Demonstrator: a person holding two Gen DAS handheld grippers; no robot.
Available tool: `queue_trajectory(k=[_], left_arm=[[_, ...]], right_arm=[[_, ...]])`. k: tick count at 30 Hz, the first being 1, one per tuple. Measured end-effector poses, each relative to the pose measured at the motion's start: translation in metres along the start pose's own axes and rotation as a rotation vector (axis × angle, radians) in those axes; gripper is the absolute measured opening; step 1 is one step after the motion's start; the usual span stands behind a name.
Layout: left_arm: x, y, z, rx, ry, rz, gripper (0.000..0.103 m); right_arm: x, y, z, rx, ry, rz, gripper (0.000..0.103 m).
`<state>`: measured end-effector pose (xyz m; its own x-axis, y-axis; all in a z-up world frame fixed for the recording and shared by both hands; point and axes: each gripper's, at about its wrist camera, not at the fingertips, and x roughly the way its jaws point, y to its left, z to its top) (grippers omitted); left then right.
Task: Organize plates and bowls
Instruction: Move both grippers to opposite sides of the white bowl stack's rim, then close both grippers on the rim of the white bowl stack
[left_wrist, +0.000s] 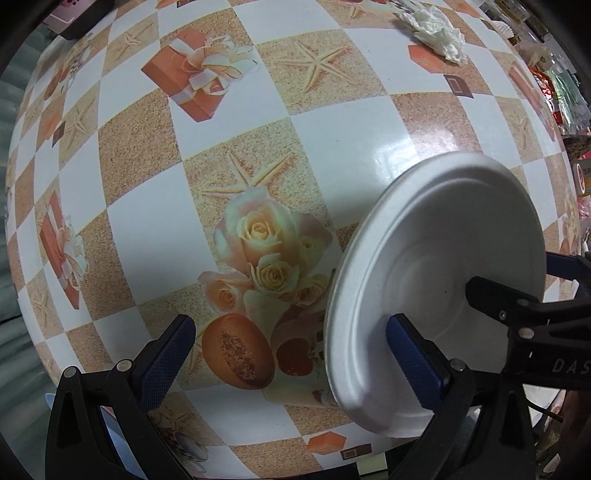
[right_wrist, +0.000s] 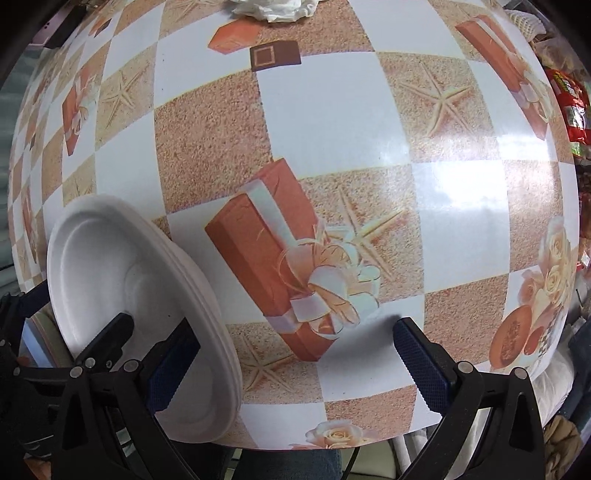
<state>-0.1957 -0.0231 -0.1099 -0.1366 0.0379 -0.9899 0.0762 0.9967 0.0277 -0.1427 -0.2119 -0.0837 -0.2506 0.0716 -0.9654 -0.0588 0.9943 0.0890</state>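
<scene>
Left gripper (left_wrist: 291, 363) in my near view: jaws spread wide, nothing between pads. Right gripper (right_wrist: 295, 363) likewise agape, empty. White plate stack (right_wrist: 122, 295) sits at near table edge between both grippers, one finger of each over it. Patterned tablecloth (left_wrist: 258, 110) beyond; crumpled tissue (left_wrist: 439, 31) far side.

Left wrist view: the right blue pad of the left tongs (left_wrist: 291, 360) covers part of the white plate (left_wrist: 436, 280); the far tabletop (left_wrist: 332, 122) clutter is cut by the frame's edge. Right wrist view: the plate stack (right_wrist: 147, 314) hides the tabletop (right_wrist: 332, 110) beneath; the plate count is indistinct.
</scene>
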Motion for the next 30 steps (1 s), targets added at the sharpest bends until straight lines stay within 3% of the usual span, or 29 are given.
queue_trajectory(k=[9, 30], left_arm=[[0.015, -0.006, 0.007, -0.015, 0.005, -0.043, 0.103], [0.014, 0.0, 0.003, -0.011, -0.025, -0.051, 0.103]], right_arm=[[0.005, -0.001, 0.01, 0.009, -0.007, 0.002, 0.103], [0.001, 0.0, 0.002, 0.008, -0.017, -0.001, 0.103]])
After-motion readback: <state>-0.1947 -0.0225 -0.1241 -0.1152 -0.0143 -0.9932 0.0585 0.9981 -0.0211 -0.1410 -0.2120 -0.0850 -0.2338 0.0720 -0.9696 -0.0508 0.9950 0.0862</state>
